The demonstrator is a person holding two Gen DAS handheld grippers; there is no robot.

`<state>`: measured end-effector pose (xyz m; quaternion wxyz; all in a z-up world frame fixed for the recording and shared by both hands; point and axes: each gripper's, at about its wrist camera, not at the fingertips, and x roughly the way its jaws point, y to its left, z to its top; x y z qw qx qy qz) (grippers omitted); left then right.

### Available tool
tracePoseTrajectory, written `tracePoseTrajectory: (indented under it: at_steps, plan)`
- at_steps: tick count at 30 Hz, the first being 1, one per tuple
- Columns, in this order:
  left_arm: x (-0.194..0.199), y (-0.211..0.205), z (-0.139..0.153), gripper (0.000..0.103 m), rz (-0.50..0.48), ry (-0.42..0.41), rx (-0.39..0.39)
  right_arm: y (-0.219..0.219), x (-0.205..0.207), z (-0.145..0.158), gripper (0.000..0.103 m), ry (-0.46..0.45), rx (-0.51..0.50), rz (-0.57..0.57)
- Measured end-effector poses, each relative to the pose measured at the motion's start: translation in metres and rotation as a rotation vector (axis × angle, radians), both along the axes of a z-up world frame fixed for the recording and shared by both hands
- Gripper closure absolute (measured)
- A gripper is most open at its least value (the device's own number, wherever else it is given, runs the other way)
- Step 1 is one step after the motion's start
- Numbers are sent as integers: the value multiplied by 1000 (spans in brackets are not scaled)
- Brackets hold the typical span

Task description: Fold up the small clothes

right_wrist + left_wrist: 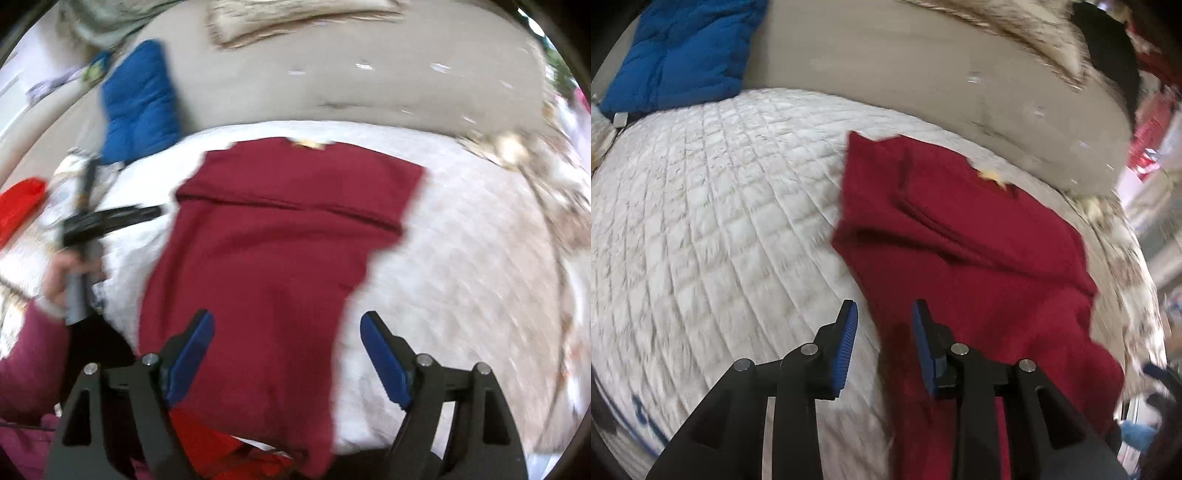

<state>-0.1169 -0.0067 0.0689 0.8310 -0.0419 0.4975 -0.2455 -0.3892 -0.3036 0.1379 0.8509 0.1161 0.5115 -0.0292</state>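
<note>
Left wrist view only: my left gripper (884,314), blue ribbed pads a narrow gap apart, nothing between them, hovering over the near left edge of the dark red garment (964,236). A black item (1108,55) lies far right.

Right wrist view only: a hand (62,273) at far left holding my left gripper (110,221); a bright red cloth (18,214) at the left edge; a second bright red piece (218,450) at the near edge, under the garment's hem.

Both views: blue padded, stitched jacket (679,55) far left; white quilted mat (720,206) with a square grid; beyond it a smooth beige sheet (332,88).

Garment: soft knit, roughly rectangular, lying flat on the mat, long axis near to far, neckline with a pale label at the far end, one fold band across its upper part.

My right gripper (286,325) stands spread wide above the hem, holding nothing.
</note>
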Motion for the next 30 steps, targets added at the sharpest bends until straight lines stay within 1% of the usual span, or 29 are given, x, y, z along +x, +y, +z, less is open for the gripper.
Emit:
tracePoseTrajectory:
  at_steps: [2,4,6,7,8,9,10,11,13,15,16,17,18,20,21,23,30]
  plan:
    - [-27,2,1,91,-34,-13,1,-9,-7,-20,17,15,38,-17]
    - [-48,5,-4,91,-49,5,15,-11,-7,-41,17,24,83,-29]
    - [-60,9,-9,91,-48,24,19,-8,-2,-67,17,19,112,-41]
    - [-66,11,-11,91,-45,30,25,-5,3,-78,22,35,105,-34]
    - [-73,13,-12,91,-40,35,34,0,5,-90,63,65,75,-16]
    - [-79,16,-13,91,-36,38,42,4,5,-95,90,74,63,1]
    - [-87,19,-12,91,-37,41,46,6,0,-93,96,52,95,6]
    - [-93,22,-11,91,-40,42,46,8,-6,-88,96,40,105,18]
    - [-105,27,-10,91,-49,39,55,6,-18,-81,96,32,79,30]
    - [-112,30,-14,91,-43,40,66,-1,-27,-83,95,51,104,14]
    - [-116,30,-18,90,-45,46,70,-2,-30,-84,92,63,102,3]
    - [-120,30,-22,90,-49,52,77,-2,-33,-85,82,67,93,-12]
    - [-124,29,-26,90,-47,59,90,-3,-37,-84,75,63,92,-21]
    - [-130,26,-33,90,-43,64,125,-2,-51,-78,33,20,130,-34]
    - [-132,26,-34,90,-43,62,132,0,-56,-76,28,-2,155,-43]
    - [-134,24,-34,90,-40,49,150,3,-61,-77,27,2,174,-48]
    - [-136,26,-33,90,-28,34,170,11,-73,-83,26,38,147,-53]
